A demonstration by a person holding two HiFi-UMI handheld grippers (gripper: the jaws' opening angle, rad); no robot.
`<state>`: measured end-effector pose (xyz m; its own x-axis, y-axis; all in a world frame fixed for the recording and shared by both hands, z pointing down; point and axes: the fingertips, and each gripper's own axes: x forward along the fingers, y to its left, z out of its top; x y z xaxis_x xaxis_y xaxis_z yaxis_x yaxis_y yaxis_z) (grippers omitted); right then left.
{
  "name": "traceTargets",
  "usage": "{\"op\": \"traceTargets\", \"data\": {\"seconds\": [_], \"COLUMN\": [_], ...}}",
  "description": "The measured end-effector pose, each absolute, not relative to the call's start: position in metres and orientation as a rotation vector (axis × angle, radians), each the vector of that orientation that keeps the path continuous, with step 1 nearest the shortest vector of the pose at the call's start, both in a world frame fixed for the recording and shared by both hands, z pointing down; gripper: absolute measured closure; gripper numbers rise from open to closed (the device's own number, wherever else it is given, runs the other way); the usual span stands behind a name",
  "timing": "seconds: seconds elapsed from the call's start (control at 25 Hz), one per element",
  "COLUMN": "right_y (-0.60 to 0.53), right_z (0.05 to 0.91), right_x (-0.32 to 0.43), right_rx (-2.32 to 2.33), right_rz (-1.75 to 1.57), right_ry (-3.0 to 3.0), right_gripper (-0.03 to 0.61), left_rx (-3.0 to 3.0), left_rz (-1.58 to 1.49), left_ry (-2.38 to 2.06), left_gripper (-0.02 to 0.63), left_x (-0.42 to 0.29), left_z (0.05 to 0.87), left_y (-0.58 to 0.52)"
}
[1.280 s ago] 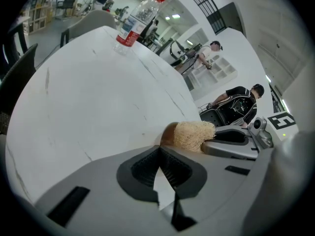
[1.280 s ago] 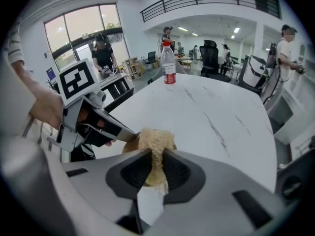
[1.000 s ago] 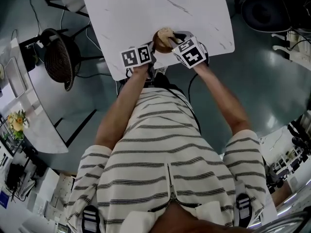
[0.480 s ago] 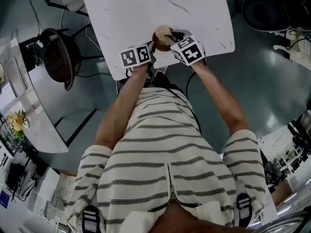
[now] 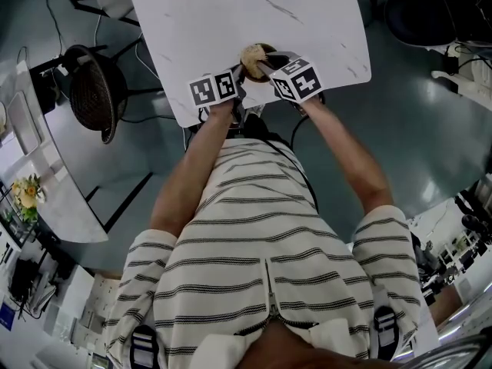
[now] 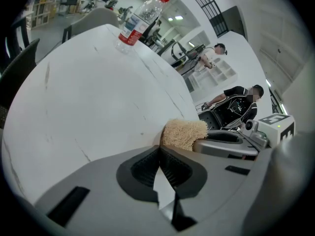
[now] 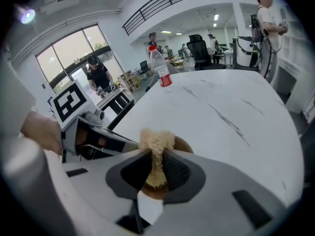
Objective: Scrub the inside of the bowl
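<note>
A small brown bowl (image 5: 250, 71) (image 7: 184, 143) sits near the front edge of the white marble table (image 5: 231, 14). My right gripper (image 5: 264, 66) (image 7: 156, 157) is shut on a tan fibrous scrubber (image 5: 252, 54) (image 7: 156, 140), which reaches down into the bowl. The left gripper view shows the scrubber (image 6: 183, 133) just beyond the jaw tips, and the bowl is hidden there. My left gripper (image 5: 240, 75) (image 6: 160, 151) is against the bowl's left side. Its pads are together and I see nothing between them.
A water bottle (image 6: 139, 21) (image 7: 160, 68) with a red cap stands at the far side of the table. A dark wicker chair (image 5: 96, 94) is off the table's left edge. Several people and office chairs are in the room beyond.
My right gripper has moved the scrubber a little to the left inside the bowl. The left gripper has barely moved.
</note>
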<state>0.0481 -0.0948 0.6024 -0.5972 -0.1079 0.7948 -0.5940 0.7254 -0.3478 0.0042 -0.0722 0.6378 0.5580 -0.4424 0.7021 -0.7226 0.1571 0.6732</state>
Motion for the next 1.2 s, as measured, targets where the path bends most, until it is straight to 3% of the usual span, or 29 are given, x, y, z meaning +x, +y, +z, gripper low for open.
{"op": "traceTargets", "data": {"seconds": [0.56,1.2], "right_y": [-0.08,-0.081], "right_z": [0.605,0.613], "right_x": [0.059,0.059], "right_rx": [0.465,0.245], "right_rz": [0.798,0.113], "right_ry": [-2.082,-1.943], "right_gripper": [0.503,0.503], "left_rx": [1.471,1.476], "left_rz": [0.263,0.273], "left_ry": [-1.063,-1.05], "left_gripper": [0.607,0.607], "left_x": [0.002,0.006], "left_z": [0.637,0.638], "left_y": [-0.074,-0.071]}}
